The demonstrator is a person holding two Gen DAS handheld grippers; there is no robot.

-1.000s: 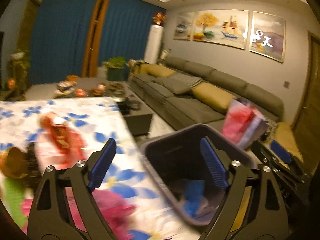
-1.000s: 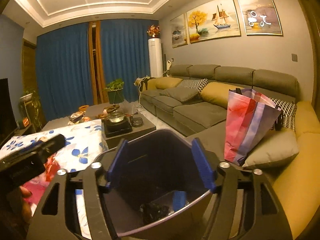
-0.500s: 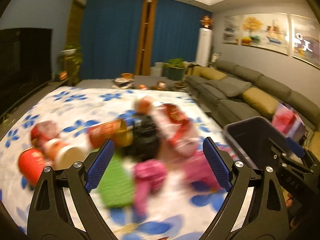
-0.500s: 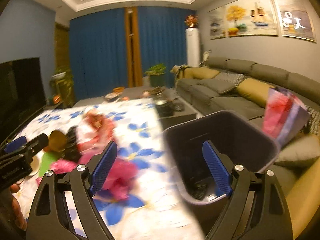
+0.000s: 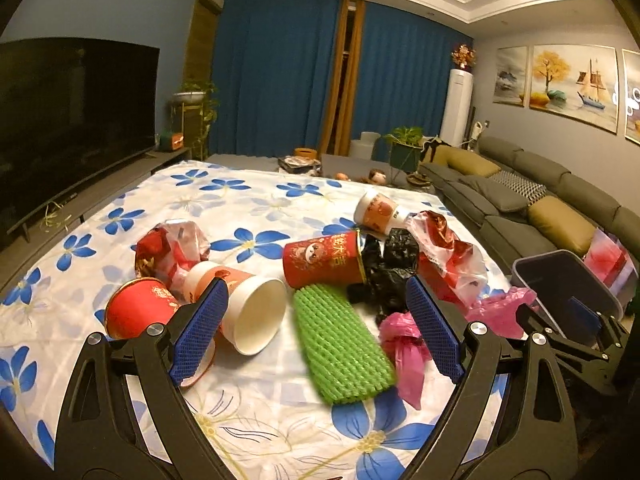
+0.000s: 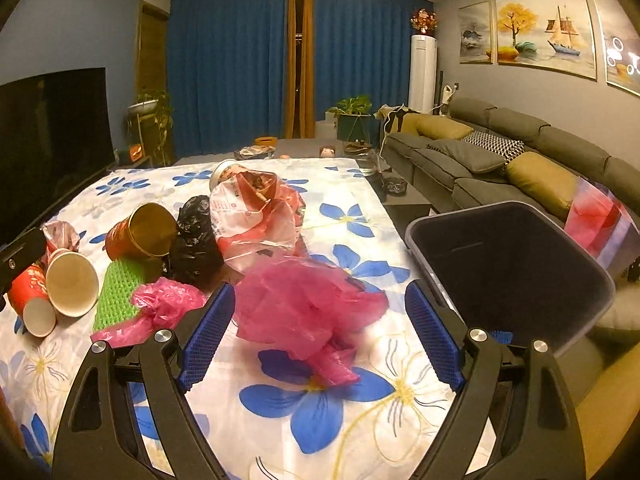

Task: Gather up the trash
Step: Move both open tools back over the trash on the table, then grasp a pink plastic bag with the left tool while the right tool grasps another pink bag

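Observation:
Trash lies in a heap on the flowered tablecloth: a green foam net, a white paper cup, red cups, a black bag and pink plastic bags. My left gripper is open and empty, hovering over the green net and the white cup. My right gripper is open and empty, hovering over the big pink bag. The dark grey trash bin stands off the table's right edge, also in the left wrist view.
A grey sofa with yellow cushions runs along the right wall, with a red gift bag on it. A TV stands on the left. A low coffee table with items sits beyond the table.
Both grippers swung left, away from the bin and over the trash on the table. Both stayed open and empty.

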